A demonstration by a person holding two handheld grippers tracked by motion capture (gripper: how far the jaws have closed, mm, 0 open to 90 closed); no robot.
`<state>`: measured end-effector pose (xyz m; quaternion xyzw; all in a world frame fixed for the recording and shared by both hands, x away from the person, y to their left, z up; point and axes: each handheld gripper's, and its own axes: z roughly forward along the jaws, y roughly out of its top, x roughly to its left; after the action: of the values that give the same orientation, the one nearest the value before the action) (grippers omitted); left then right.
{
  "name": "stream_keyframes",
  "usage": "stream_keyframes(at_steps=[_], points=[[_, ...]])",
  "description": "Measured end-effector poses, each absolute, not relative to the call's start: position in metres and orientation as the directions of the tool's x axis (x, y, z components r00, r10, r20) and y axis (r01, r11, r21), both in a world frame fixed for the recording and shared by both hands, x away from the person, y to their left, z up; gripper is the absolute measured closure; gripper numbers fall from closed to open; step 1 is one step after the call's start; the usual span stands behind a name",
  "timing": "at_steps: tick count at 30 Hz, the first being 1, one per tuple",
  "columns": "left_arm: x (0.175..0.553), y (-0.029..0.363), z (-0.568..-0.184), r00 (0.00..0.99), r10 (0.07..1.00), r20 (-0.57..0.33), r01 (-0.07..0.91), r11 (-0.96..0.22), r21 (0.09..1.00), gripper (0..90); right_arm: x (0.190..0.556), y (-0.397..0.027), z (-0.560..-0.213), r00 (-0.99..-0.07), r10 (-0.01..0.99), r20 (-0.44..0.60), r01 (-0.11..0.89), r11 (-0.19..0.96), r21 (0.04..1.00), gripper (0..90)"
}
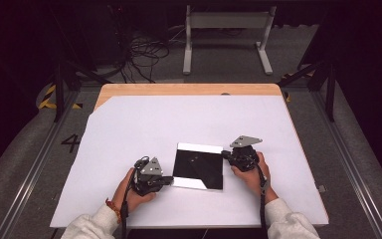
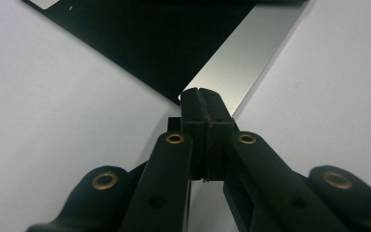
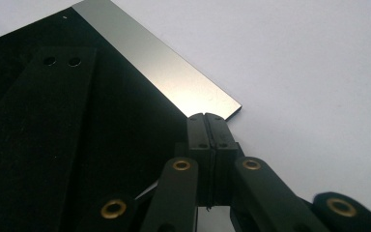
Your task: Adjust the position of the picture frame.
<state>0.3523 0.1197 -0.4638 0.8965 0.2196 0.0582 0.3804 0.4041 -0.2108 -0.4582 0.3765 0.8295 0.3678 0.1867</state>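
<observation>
A square, dark, mirror-like plate (image 1: 199,167) lies flat on the white sheet, with a bright band along its far and near edges. My left gripper (image 1: 170,180) sits at the plate's near left corner. In the left gripper view its jaws are pressed together, and the left gripper's tips (image 2: 203,92) touch the corner of the plate (image 2: 164,43) with nothing between them. My right gripper (image 1: 224,153) is at the far right corner. Its jaws are also shut, and the right gripper's tips (image 3: 206,117) rest against the corner of the plate (image 3: 174,72).
A white sheet (image 1: 179,119) covers most of the wooden table (image 1: 189,89). Beyond the far edge, a white metal stand (image 1: 226,22) and loose cables (image 1: 144,55) are on the floor. Dark frame legs stand at both far corners.
</observation>
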Motion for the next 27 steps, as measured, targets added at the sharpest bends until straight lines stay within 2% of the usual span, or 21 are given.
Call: stream_keyframes(at_steps=[21,27], points=[[0.352,0.110,-0.465,0.912,0.410,-0.030,0.305,-0.625,0.719,89.6,0.387,-0.217,-0.456,-0.691,0.722,-0.037,0.472,0.489,0.734,89.7],[0.346,0.117,-0.456,0.925,0.379,-0.013,0.267,-0.626,0.733,86.0,0.373,-0.225,-0.443,-0.710,0.705,-0.009,0.455,0.469,0.757,88.3]])
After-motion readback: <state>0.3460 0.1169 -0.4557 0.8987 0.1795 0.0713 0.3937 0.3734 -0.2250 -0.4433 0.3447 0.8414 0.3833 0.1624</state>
